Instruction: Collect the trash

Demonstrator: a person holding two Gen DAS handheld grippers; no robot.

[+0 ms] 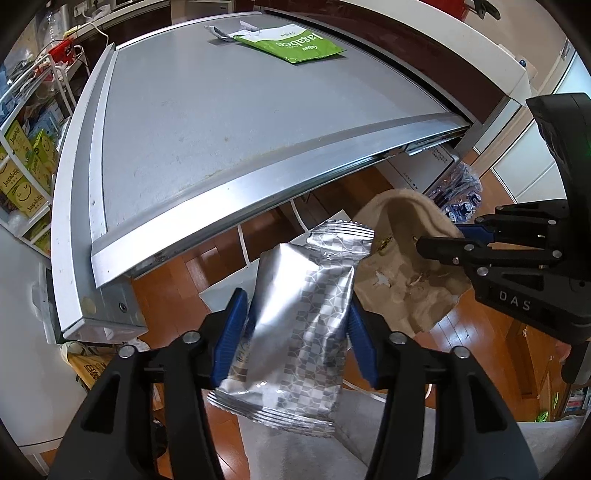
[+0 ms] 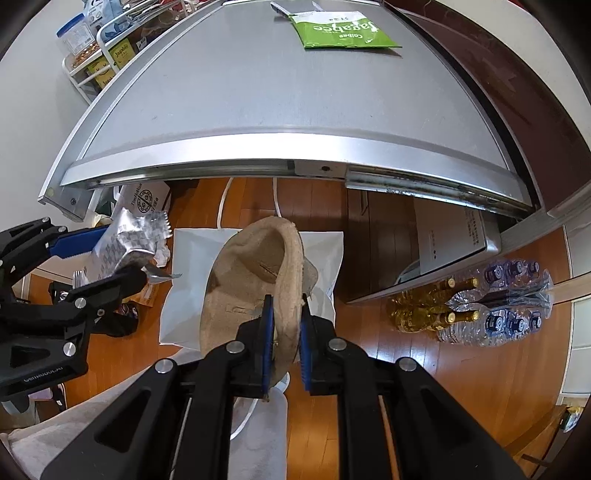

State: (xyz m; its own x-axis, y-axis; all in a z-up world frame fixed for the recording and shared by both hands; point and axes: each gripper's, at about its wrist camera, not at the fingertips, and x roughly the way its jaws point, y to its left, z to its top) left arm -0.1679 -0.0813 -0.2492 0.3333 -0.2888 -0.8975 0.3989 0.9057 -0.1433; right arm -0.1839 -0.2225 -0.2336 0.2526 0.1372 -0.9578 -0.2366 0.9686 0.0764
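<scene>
- We see our left gripper (image 1: pixel 299 332) clamped across the middle of a silver wrapper (image 1: pixel 295 317), its blue pads pressing both long sides.
- The wrapper hangs in the air, off the near edge of the surface (image 1: pixel 221 122) and above the wooden floor (image 1: pixel 173 273).
- Our right gripper (image 2: pixel 286 343) is pinched shut on the rim of a brown paper bag (image 2: pixel 251 280), which sags open to the left of its pads.
- In the left view, the bag (image 1: pixel 402 269) sits just right of the wrapper, its edge touching or nearly touching the foil.
- We judge the wrapper light, crinkly and slick; it dents under the pads, so a grip across the flat middle should hold better than one on the crimped ends.
- We judge the bag soft, thin and easily torn; the rim looks frayed, and holding it by one edge lets the mouth droop.
- A green snack packet (image 1: pixel 295 44) lies flat at the far side of the surface, well apart from the wrapper, with a small torn scrap (image 1: pixel 225 31) just beside it.
- We judge the packet light and limp; lying flat, it offers little to grip except a raised corner or edge.
- A white bag (image 2: pixel 325 254) stands on the floor below the paper bag.
- Bottles (image 2: pixel 476 299) lie on the floor, right of the paper bag.
</scene>
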